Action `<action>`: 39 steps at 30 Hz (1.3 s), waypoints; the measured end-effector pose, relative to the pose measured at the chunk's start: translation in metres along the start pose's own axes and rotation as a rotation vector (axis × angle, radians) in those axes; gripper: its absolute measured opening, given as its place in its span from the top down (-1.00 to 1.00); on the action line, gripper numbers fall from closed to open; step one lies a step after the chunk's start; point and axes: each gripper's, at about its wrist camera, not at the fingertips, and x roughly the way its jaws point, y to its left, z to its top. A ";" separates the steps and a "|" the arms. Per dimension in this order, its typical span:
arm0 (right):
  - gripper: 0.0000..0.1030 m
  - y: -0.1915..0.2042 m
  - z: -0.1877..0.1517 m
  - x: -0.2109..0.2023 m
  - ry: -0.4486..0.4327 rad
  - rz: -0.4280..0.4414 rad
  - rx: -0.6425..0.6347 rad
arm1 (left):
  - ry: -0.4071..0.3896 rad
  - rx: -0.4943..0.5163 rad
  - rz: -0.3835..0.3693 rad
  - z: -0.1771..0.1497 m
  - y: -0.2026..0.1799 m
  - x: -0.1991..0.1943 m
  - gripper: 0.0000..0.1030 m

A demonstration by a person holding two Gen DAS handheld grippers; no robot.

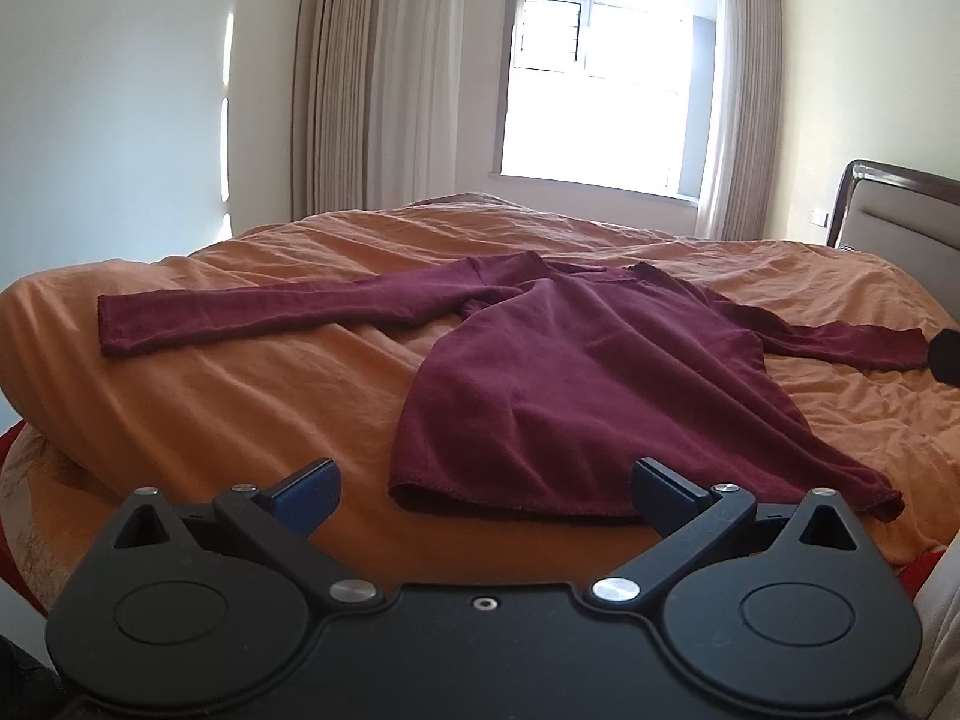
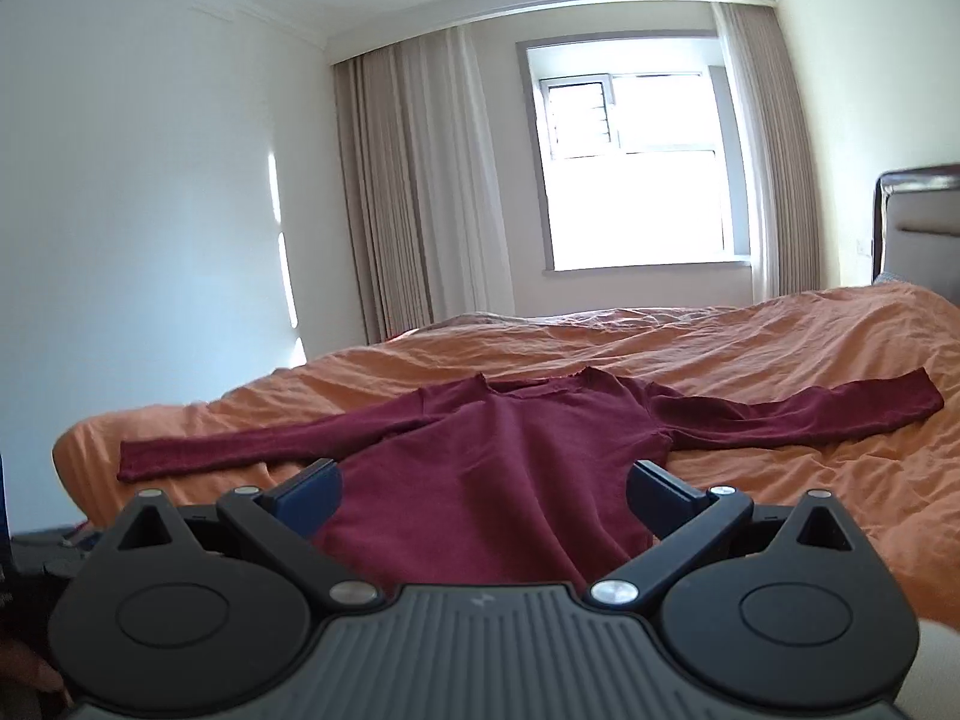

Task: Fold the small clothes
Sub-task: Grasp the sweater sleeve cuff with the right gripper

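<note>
Maroon knit top (image 1: 576,384) lies flat on the bed (image 1: 240,396), both sleeves spread sideways, neckline toward the window (image 1: 600,90), hem toward the cameras. An orange, wrinkled cover spreads over the bed. Beige curtains (image 1: 372,78) flank the window, and a headboard (image 1: 900,210) stands at the right. In the left wrist view a dark object (image 1: 947,354) sits at the right sleeve's cuff, cut off by the frame edge; what it is cannot be told. Nothing lies between either tool and the top. Left gripper (image 1: 485,495) hovers level just short of the hem, fingers (image 1: 309,495) spread wide and empty. Right gripper (image 2: 485,495) hovers above the lower body of the top, fingers (image 2: 657,495) likewise wide apart, gripping nothing.
</note>
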 end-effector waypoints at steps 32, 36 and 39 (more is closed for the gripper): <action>-1.00 -0.473 0.028 0.214 0.038 -0.630 0.396 | -0.023 0.114 -0.150 0.140 -0.170 0.277 -0.99; -0.74 -0.492 0.015 0.221 0.011 -0.682 0.440 | 0.016 0.158 -0.143 0.128 -0.195 0.318 -0.99; -0.53 -0.497 0.011 0.224 -0.012 -0.711 0.446 | 0.083 0.162 -0.141 0.115 -0.202 0.341 -0.99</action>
